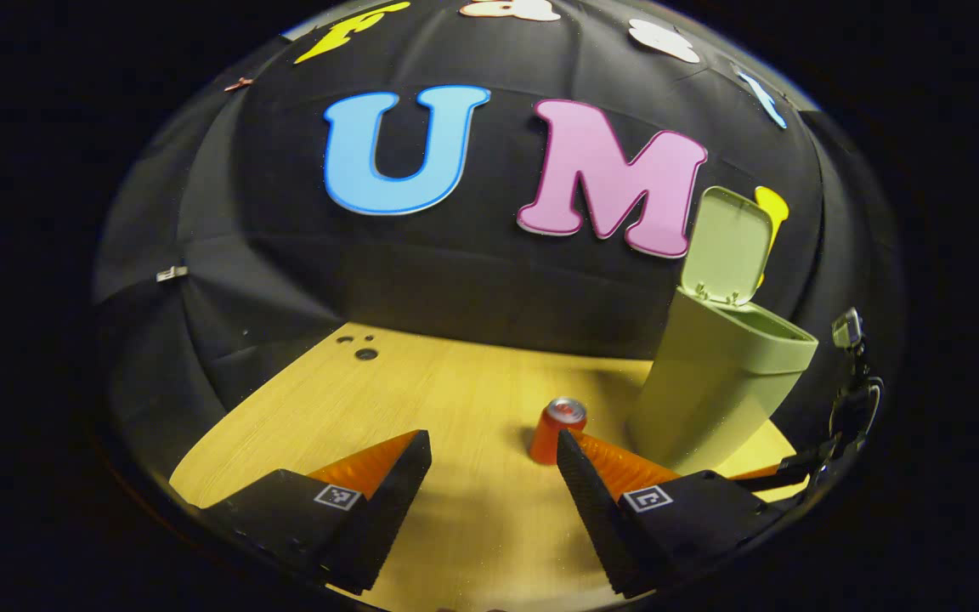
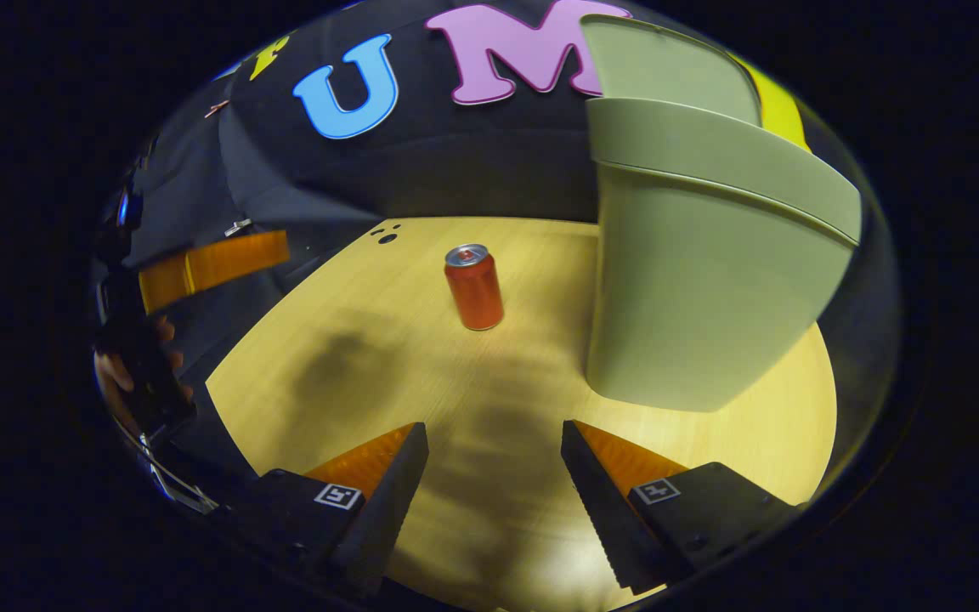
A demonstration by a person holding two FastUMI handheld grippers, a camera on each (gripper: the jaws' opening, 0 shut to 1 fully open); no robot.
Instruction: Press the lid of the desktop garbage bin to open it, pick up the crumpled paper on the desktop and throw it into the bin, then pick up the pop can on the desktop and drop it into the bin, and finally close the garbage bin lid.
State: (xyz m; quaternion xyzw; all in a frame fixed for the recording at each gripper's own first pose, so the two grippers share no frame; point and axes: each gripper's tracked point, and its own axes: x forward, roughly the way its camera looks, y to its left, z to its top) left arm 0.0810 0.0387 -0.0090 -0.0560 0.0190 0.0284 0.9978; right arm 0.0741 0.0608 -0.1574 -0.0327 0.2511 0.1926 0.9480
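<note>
A pale green bin (image 1: 715, 382) stands on the wooden table at the right, its lid (image 1: 727, 246) flipped up. A red pop can (image 1: 559, 429) stands upright just left of the bin, a little beyond my left gripper (image 1: 494, 442), which is open with nothing between its fingers. In the right gripper view the bin (image 2: 702, 280) looms close at the right and the can (image 2: 474, 286) stands farther off, left of it. My right gripper (image 2: 494, 433) is open over bare table. The other gripper (image 2: 213, 263) and a hand holding it show at the far left.
The wooden table (image 1: 455, 391) ends at the black cloth wall behind. Small dark holes (image 1: 365, 350) mark the table's far left corner. The other gripper's body (image 1: 851, 399) shows at the far right edge, beyond the bin.
</note>
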